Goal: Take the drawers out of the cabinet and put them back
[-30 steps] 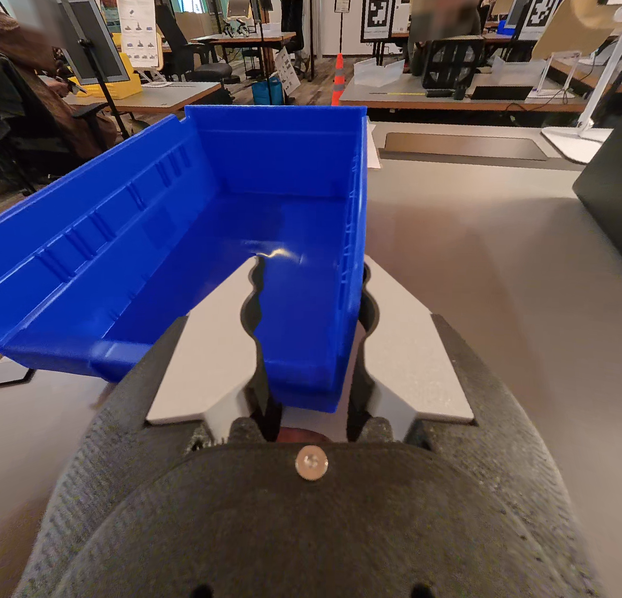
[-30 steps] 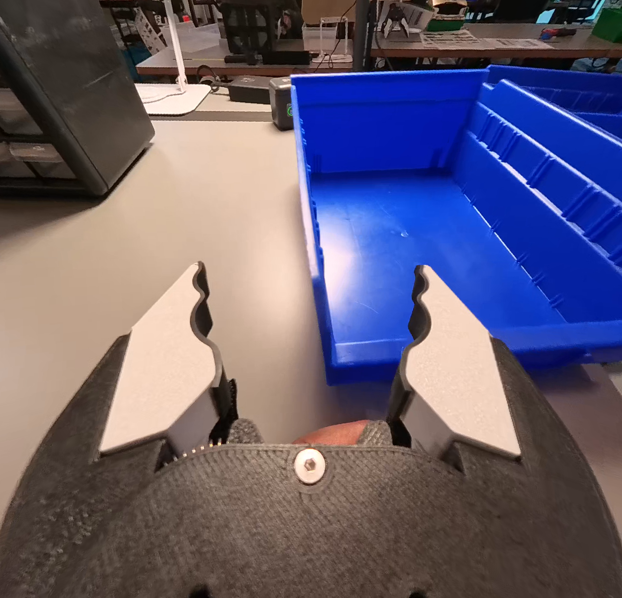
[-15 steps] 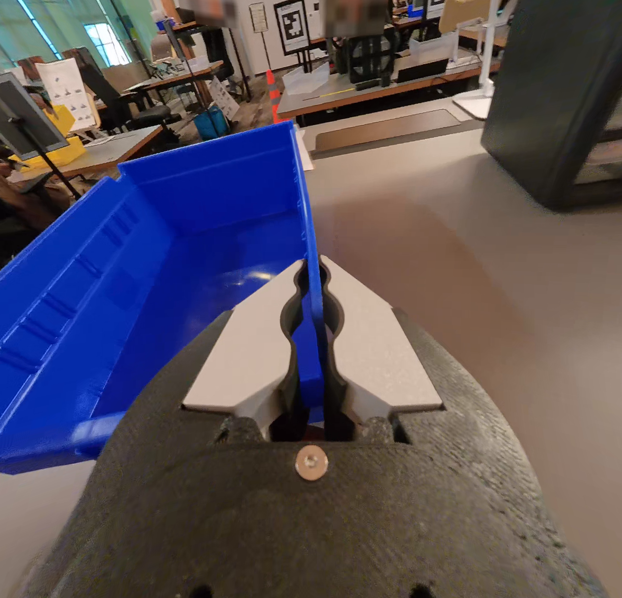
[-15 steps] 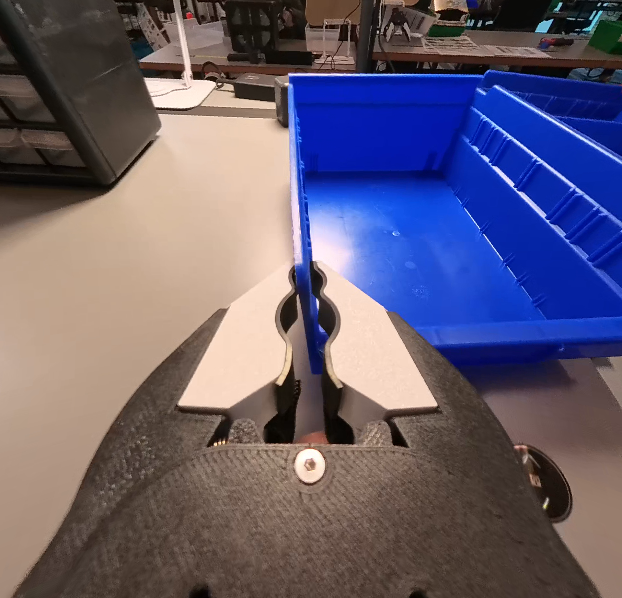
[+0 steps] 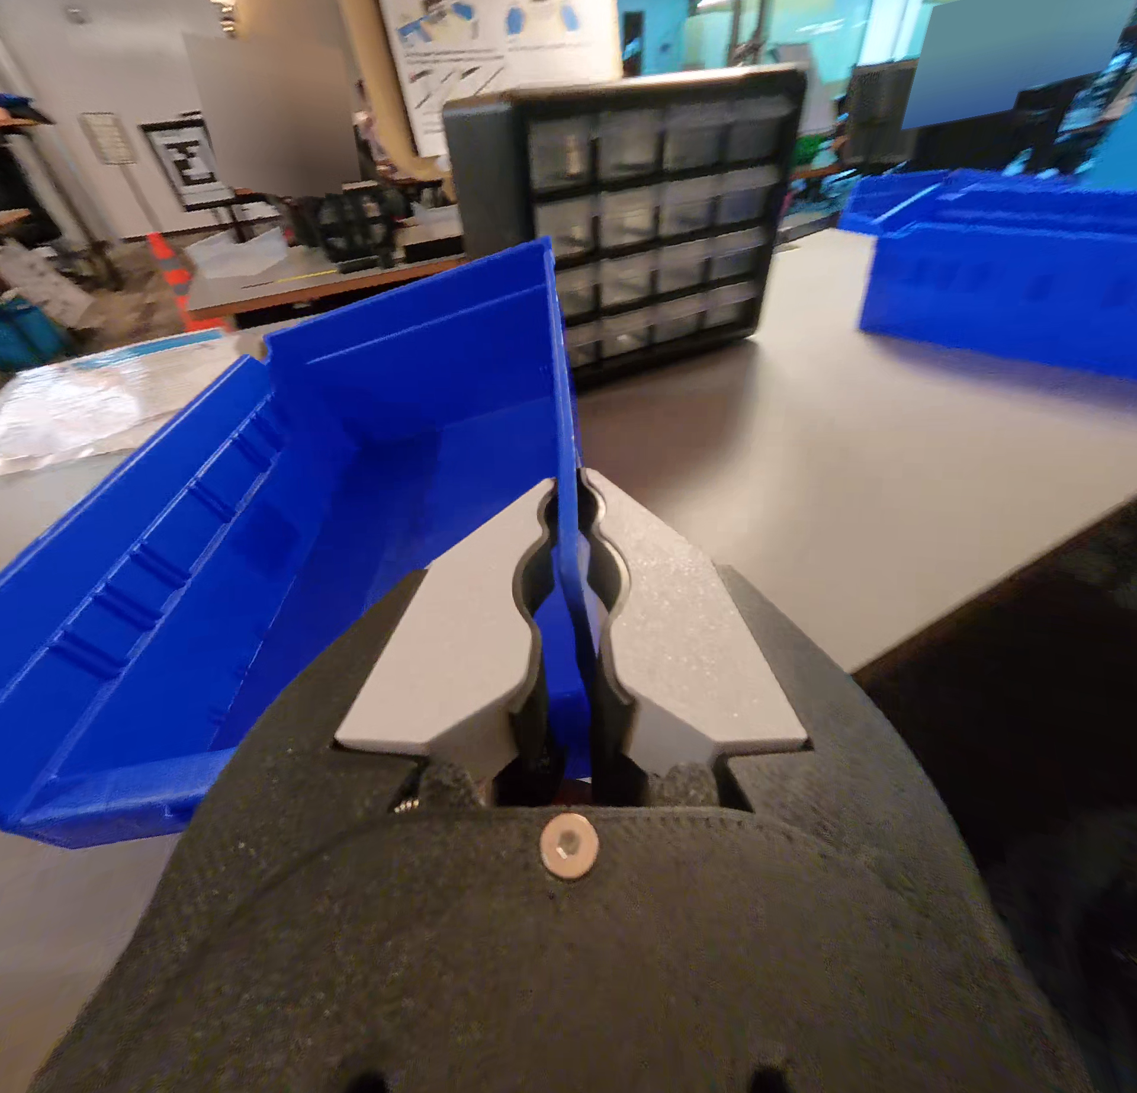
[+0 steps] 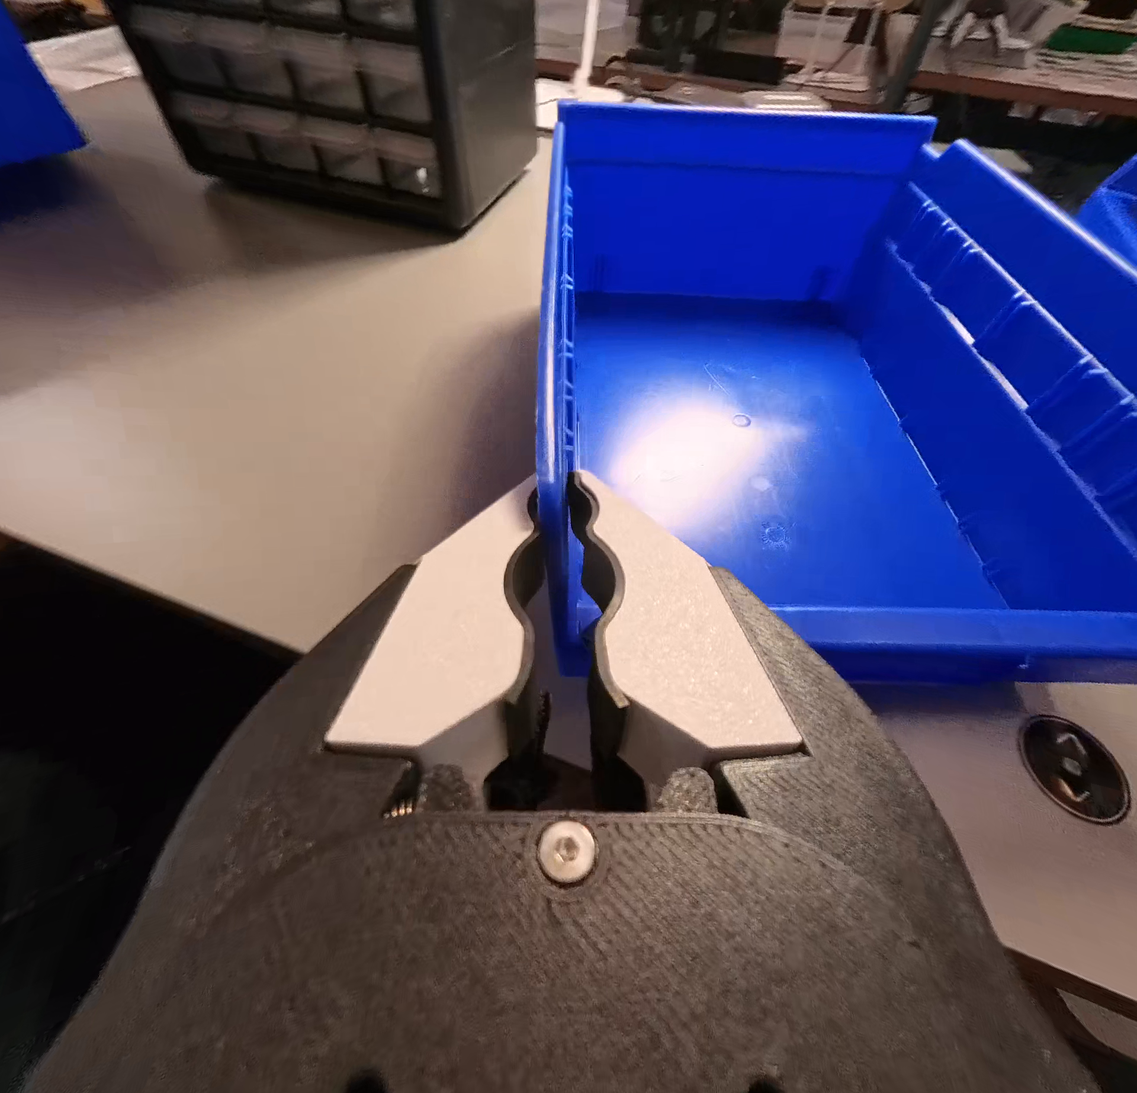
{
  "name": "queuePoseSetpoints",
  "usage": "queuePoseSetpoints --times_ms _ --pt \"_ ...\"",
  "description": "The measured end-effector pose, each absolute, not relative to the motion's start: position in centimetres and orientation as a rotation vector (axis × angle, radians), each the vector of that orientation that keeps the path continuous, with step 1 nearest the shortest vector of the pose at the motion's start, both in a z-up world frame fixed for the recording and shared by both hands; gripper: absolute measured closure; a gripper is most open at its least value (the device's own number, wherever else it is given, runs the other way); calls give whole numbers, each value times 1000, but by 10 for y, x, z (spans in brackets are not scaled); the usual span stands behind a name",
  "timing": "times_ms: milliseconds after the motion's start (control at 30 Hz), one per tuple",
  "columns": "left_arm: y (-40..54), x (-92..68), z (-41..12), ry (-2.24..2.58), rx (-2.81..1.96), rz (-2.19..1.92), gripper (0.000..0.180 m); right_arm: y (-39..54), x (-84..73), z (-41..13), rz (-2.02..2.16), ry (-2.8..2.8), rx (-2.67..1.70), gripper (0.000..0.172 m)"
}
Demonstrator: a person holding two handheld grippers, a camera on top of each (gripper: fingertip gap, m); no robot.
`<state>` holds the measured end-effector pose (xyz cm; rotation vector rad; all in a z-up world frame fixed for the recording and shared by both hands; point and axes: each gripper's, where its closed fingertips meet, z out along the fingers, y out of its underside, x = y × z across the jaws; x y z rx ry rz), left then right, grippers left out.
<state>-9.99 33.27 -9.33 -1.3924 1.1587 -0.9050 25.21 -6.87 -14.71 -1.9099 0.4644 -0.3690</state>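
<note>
Left gripper (image 5: pixel 569 491): clamped on the right side wall of a blue bin (image 5: pixel 381 509), pads pressing both faces of the thin wall, rim running out from the fingertips toward 12 o'clock.
Right gripper (image 6: pixel 554 485): clamped on the left side wall of a second blue bin (image 6: pixel 769 448), one finger outside, one inside, wall pinched between the tips.
Cabinet (image 5: pixel 646 214): black, many small clear drawers in rows, standing on the grey table (image 5: pixel 830 479); at 12 to 1 o'clock from the left gripper, at 10 to 11 o'clock from the right gripper (image 6: pixel 320 78).
Key relation: cabinet front beyond the far end of the left-held bin, which partly covers its lower left corner; long axis of each bin in line with its gripper. Judged roughly equal reach for both hands; hard to say which is nearer.
Bin attitude: left-held bin looks tipped, far end raised; whether it touches the table, cannot tell.
Drawers: all seem seated in the cabinet, none visibly pulled out; judged not yet started on.
Hidden or unclear: drawer handles and contents blurred; cabinet top cut off in the right wrist view; another blue bin (image 5: pixel 997 275) at 2 o'clock smeared by motion; round dark metal fitting (image 6: pixel 1073 768) at 4 o'clock, purpose unclear.
</note>
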Motion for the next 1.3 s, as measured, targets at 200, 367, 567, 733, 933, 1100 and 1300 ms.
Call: queuePoseSetpoints --times_ms 200,367,567,733,933,1100,1300 --pt "278 -125 -66 1204 -1321 -1154 180 -58 202 -145 -232 261 -1956 163" --pt "242 -138 -44 1259 -1209 -1304 180 -48 159 -146 -53 64 -1956 164" --pt "201 -148 -2 1291 -1007 -1423 179 -35 115 -147 142 -129 -1935 164" --pt "184 -142 27 1305 -900 -1398 179 -13 93 -147 191 -226 -1911 164" --pt "158 -82 30 1359 -780 -1284 178 26 75 -146 251 -324 -1886 164" --pt "144 -19 7 1429 -781 -1244 178 46 64 -145 299 -324 -1872 163" --pt "126 18 -19 1497 -774 -1092 176 36 61 -139 289 -315 -1857 151"
